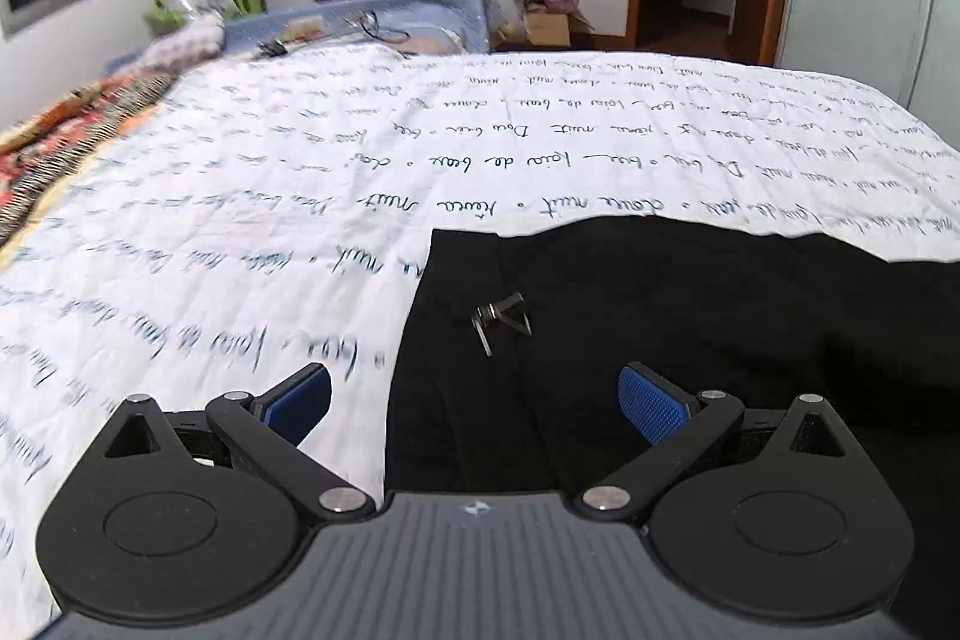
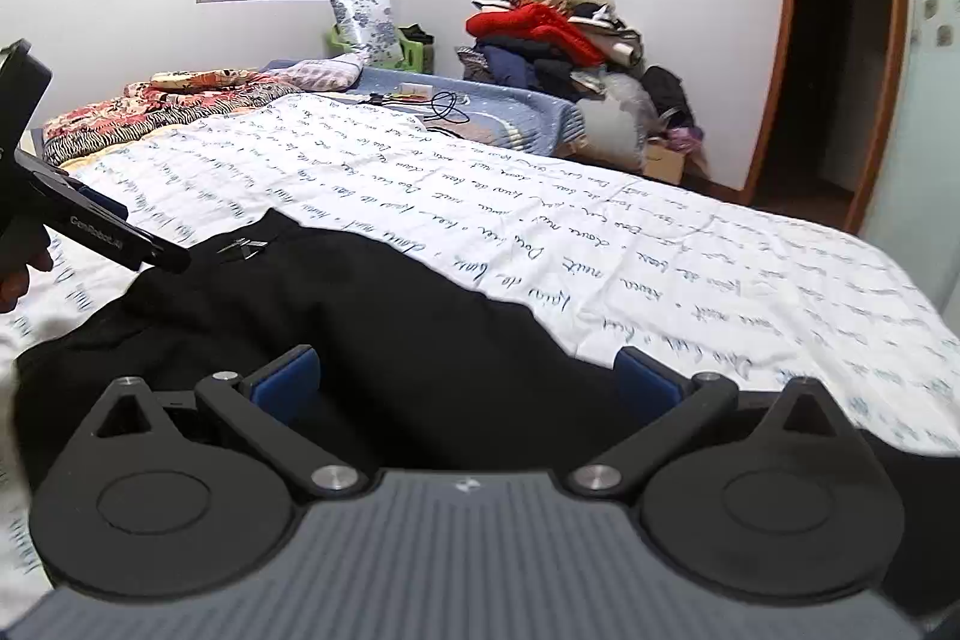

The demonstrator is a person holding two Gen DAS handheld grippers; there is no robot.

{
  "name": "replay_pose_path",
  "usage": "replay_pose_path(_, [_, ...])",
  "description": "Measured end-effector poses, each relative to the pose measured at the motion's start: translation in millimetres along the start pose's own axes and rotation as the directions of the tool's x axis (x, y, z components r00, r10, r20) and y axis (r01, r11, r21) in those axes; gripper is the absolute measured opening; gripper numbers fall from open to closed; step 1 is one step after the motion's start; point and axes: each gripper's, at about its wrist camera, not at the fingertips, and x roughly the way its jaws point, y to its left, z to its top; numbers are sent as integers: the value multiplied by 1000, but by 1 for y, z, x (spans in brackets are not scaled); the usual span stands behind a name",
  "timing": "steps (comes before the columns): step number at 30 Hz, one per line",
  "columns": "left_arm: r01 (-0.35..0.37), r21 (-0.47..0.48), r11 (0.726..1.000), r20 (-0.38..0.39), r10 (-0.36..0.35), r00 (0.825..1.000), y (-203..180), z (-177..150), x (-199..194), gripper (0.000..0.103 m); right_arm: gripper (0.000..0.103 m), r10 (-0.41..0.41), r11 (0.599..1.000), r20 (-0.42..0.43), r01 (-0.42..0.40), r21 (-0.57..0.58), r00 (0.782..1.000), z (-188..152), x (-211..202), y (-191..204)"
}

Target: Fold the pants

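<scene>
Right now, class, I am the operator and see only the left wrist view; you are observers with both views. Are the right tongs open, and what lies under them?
Observer: The right tongs are open and grip nothing, with the black pants beneath them.
Operator: Where do my left tongs sit, seen from that side?
Observer: The left tongs enter at the picture's left edge, and their tips point toward the metal clasp on the pants.
Operator: Is anything of the person visible there?
Observer: Part of a hand shows at the frame edge, below the left tongs' body.
</scene>
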Motion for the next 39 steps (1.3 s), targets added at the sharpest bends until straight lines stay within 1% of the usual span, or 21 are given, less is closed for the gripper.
replay_pose_path(3, [92,-35,995,-41,-93,995,13,16,27,103,103,53,998,-69,-50,39,996,12,38,-28])
replay_pose_path(5, [119,-49,992,-64,-122,990,19,25,45,103,103,73,997,-136,-68,47,988,18,61,-42])
replay_pose_path(9, [113,-66,991,-94,-119,988,31,38,79,103,103,63,998,-209,-60,21,976,21,98,-56])
replay_pose_path(12, [106,-75,992,-112,-114,987,39,44,101,103,102,104,994,-220,-91,66,970,23,122,-63])
replay_pose_path(14, [103,-72,992,-111,-111,988,41,47,112,103,93,137,988,-233,-116,103,963,26,140,-67])
replay_pose_path(15, [108,-69,992,-107,-115,988,42,48,115,103,93,159,983,-241,-133,124,957,27,149,-69])
replay_pose_path(19, [152,-31,988,-91,-154,984,38,52,124,103,80,233,966,-277,-191,172,932,28,180,-71])
replay_pose_path(20, [162,-26,987,-86,-163,983,37,53,126,102,72,248,963,-288,-203,178,925,28,186,-70])
replay_pose_path(22, [182,-25,983,-71,-184,980,34,54,128,102,61,268,959,-308,-220,181,913,26,197,-68])
replay_pose_path(23, [188,-13,982,-60,-188,980,32,53,127,99,53,269,959,-311,-223,176,912,26,198,-67])
replay_pose_path(24, [191,9,982,-54,-190,980,29,53,126,93,46,272,959,-309,-229,168,911,26,198,-66])
replay_pose_path(25, [191,34,981,-52,-189,981,25,52,125,78,31,279,958,-306,-241,158,910,27,196,-65])
replay_pose_path(26, [189,55,980,-47,-186,981,21,52,123,65,20,279,958,-305,-244,149,910,28,195,-65])
replay_pose_path(27, [187,74,980,-39,-185,982,17,51,119,60,15,274,960,-300,-244,136,913,27,192,-64])
replay_pose_path(28, [168,91,982,-28,-166,986,13,51,116,55,10,272,961,-295,-245,128,916,28,190,-65])
replay_pose_path(29, [149,110,983,-20,-148,989,11,51,114,46,9,271,961,-284,-245,124,920,28,186,-66])
replay_pose_path(30, [137,125,983,-16,-136,991,9,51,112,44,8,265,963,-273,-240,122,925,28,183,-66])
replay_pose_path(32, [142,122,982,-8,-142,990,7,52,106,32,6,239,970,-251,-220,100,938,29,178,-63])
replay_pose_path(35, [127,128,984,18,-131,991,5,55,99,27,6,160,987,-217,-160,21,963,36,171,-52])
replay_pose_path(37, [111,126,986,61,-120,991,5,58,90,25,5,98,994,-175,-106,-39,980,43,165,-44])
replay_pose_path(39, [104,105,989,101,-115,988,8,61,85,25,5,44,995,-111,-53,-81,993,52,156,-38])
